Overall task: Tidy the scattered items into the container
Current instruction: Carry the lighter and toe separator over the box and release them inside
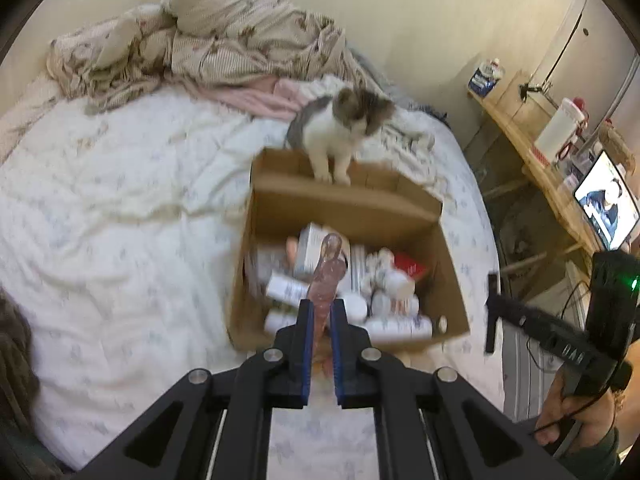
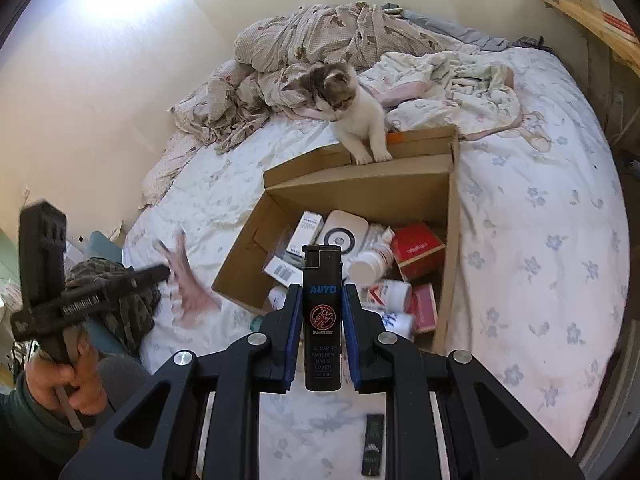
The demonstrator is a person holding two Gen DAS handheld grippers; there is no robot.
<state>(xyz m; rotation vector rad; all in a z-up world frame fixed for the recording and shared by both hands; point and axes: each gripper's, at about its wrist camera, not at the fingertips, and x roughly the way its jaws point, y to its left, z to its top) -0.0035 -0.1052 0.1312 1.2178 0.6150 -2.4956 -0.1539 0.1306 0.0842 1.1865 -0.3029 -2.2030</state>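
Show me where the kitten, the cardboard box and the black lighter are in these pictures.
kitten (image 2: pixel 356 120), right wrist view, on its white chest.
cardboard box (image 2: pixel 360 196), right wrist view, on the bare inner back wall.
black lighter (image 2: pixel 321 320), right wrist view, on the red emblem on its body.

On the bed (image 2: pixel 520 208) before me sits the cardboard box (image 2: pixel 450 240) with bottles and packets in it, a kitten (image 2: pixel 356 116) propped on its far flap, crumpled bedding (image 2: pixel 320 40) behind toward the bed's far edge.

bed (image 2: pixel 540 208) under a white floral sheet; open cardboard box (image 2: pixel 444 184) at its middle, rumpled bedding (image 2: pixel 320 40) heaped at far end, small dark item (image 2: pixel 373 444) lying at near edge.
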